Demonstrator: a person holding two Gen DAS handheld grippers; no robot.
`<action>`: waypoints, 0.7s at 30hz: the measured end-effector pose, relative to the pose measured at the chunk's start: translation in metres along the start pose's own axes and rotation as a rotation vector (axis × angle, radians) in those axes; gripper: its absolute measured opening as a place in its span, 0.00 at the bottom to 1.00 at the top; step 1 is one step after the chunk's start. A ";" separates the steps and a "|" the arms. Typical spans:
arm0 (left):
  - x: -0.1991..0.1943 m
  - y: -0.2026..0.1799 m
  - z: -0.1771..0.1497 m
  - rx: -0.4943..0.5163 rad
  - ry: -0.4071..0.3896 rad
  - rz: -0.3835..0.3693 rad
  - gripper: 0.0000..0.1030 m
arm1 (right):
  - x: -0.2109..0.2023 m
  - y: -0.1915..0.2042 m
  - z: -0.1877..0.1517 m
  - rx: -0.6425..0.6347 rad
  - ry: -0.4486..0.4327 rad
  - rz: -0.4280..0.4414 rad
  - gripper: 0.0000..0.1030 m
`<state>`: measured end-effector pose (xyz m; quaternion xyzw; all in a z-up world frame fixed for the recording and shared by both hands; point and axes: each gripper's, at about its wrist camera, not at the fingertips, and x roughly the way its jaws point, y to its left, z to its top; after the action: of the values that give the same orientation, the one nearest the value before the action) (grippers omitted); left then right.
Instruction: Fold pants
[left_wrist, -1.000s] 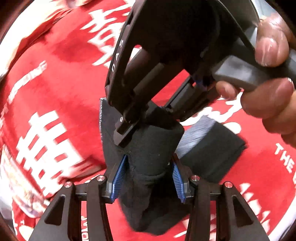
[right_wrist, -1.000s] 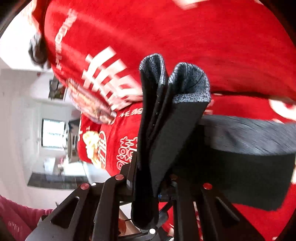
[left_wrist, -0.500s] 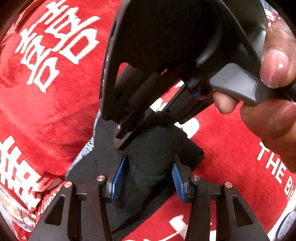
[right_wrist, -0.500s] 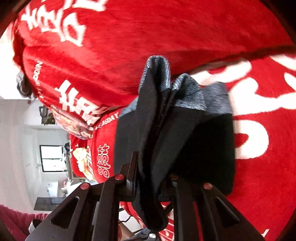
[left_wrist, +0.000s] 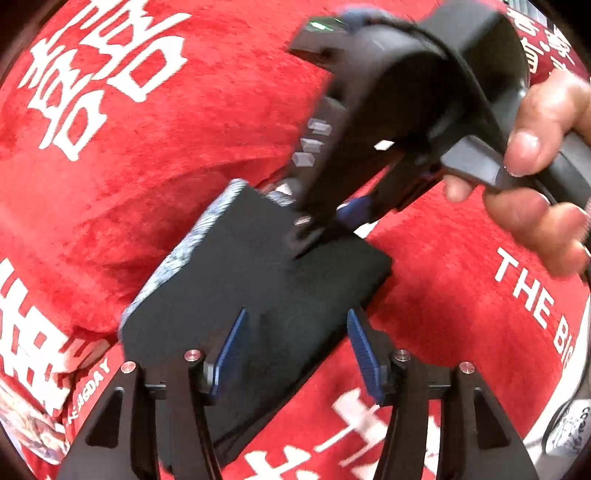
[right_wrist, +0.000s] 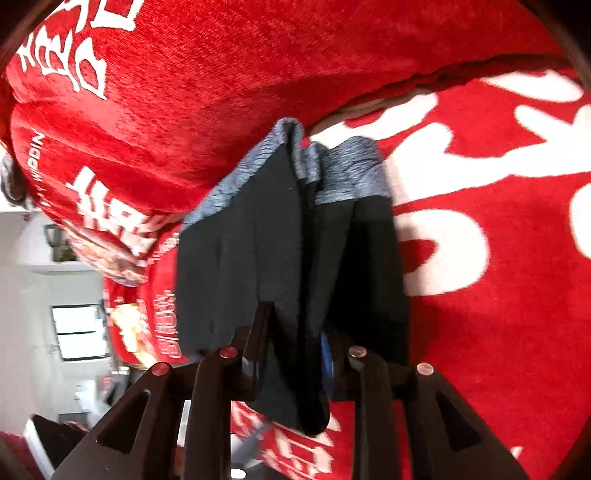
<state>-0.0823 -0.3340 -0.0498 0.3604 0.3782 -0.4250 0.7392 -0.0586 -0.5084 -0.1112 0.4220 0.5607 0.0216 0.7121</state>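
Red plush fabric (left_wrist: 229, 122) with white lettering covers everything under me; I cannot tell what it is draped over. My folded black pants (left_wrist: 258, 295) lie on it, grey waistband at 10 o'clock. My left tongs (left_wrist: 295, 354) are opening, blue pads clear of the cloth between them. Only the left view shows my right hand (left_wrist: 535, 177) at 2 o'clock. Only the right view shows a pale room with a window (right_wrist: 79, 332) at 8 o'clock; there my right tongs (right_wrist: 295, 354) are opening, a pants fold between them.
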 end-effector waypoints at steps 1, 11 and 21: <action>-0.004 0.006 -0.003 -0.010 -0.007 0.004 0.56 | -0.002 -0.002 0.000 0.006 -0.003 -0.016 0.27; 0.012 0.146 -0.030 -0.483 0.106 0.153 0.56 | 0.006 -0.022 0.019 0.138 -0.031 0.069 0.30; 0.080 0.180 -0.070 -0.674 0.328 0.077 0.71 | -0.016 0.014 0.008 -0.015 -0.105 -0.341 0.26</action>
<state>0.0905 -0.2345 -0.1130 0.1744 0.5963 -0.1851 0.7614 -0.0516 -0.5122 -0.0896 0.3162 0.5858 -0.1174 0.7369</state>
